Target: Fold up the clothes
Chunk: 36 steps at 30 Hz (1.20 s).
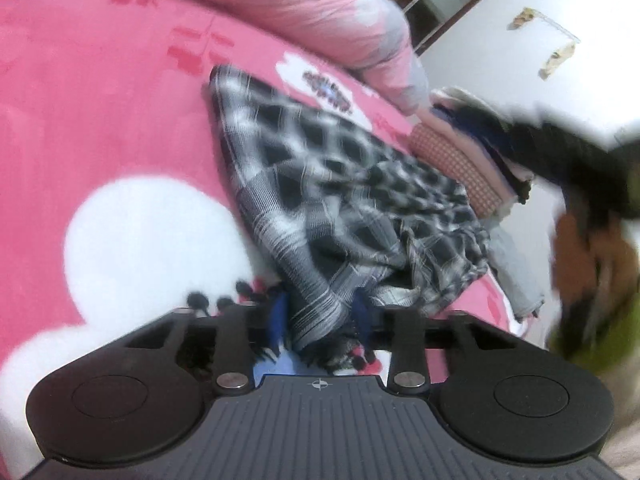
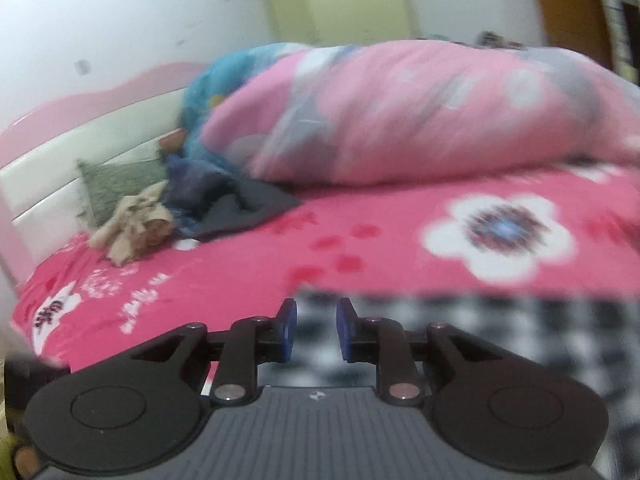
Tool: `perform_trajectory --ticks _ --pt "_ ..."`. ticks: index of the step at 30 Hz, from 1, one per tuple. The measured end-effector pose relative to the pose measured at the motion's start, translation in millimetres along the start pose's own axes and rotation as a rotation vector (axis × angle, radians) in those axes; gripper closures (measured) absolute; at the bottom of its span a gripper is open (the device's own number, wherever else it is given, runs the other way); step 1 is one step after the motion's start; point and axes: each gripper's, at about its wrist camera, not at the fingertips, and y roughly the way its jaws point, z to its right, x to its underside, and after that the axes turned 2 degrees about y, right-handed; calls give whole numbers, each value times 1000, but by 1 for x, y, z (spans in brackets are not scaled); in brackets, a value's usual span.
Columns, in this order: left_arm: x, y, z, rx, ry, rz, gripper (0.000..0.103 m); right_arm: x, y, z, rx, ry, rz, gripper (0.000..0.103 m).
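Checked cloth (image 1: 352, 200) lies on the pink bedsheet (image 1: 100, 92), just before the striped quilt (image 1: 320, 12). My left claw (image 1: 320, 320) pinches its near corner tight. My right claw (image 2: 316, 330) hangs narrowly parted above the cloth's edge, gripping nothing. I judge a clean fold needs the right claw to take the matching corner, then both carry level toward the quilt.

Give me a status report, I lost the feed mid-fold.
Left gripper shut on checked cloth. Right gripper open, nothing between pads, cloth beneath it. Folded stack beside cloth; nothing blocking.
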Motion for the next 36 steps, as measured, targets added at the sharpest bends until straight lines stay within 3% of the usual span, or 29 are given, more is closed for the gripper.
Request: perform_trajectory --ticks 3,4,8,11,14,18,20,23,25,29,32,36 --pt "-6 -10 -10 130 -151 -16 93 33 -31 14 63 70 25 80" --pt "-8 -12 -11 143 -173 -13 93 41 -39 19 70 96 34 80" --pt "-4 2 -17 57 -204 -79 83 67 -58 38 86 188 55 80" --pt "-1 3 -17 44 -220 -73 88 80 -66 53 106 267 58 80" --pt "2 -8 -13 90 -261 -68 97 86 -74 64 105 312 72 80" --pt "13 -11 -19 0 -222 -105 97 92 -77 73 106 319 79 80" --pt "16 -16 -19 -8 -195 -93 96 96 -71 77 118 327 62 80" --pt "14 -30 -1 -67 -79 -52 92 98 -70 75 135 297 69 80" --pt "12 -40 15 -141 33 -13 80 96 -73 73 137 260 92 80" --pt "3 -40 50 -235 239 62 79 91 -71 64 156 161 113 80" --pt "-1 -23 76 -266 379 85 78 87 -61 49 178 39 111 80" --pt "5 19 97 -296 517 38 78 97 -39 40 241 -82 88 81"
